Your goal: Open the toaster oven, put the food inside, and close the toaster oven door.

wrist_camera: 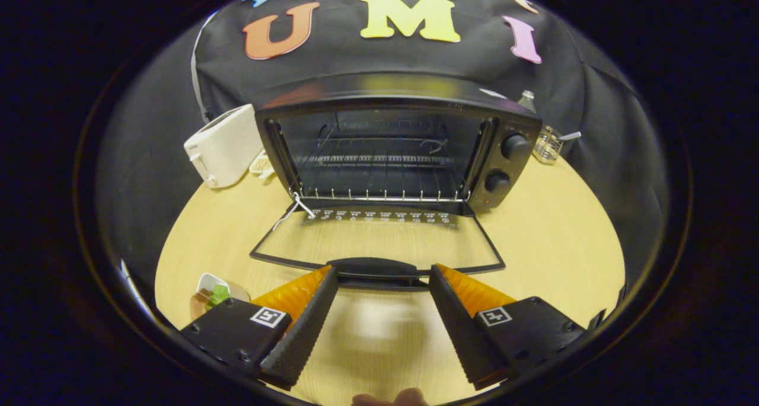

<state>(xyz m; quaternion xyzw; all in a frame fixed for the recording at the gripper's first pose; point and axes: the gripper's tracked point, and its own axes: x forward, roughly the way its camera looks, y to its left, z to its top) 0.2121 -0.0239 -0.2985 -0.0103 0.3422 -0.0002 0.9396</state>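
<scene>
On the pale wooden worktop (551, 234), the toaster oven (397, 151) is standing with its glass door (379, 243) lying folded down flat, the handle (376, 269) sitting just ahead of the gripper (382, 278), whose fingers are spread apart and gripping nothing. A small dish of food (211, 293) is peeking out half hidden behind the left finger. A white toaster (222, 146) is standing left of the oven; glass jars (545, 142), hard to make out, are sitting at its right.
</scene>
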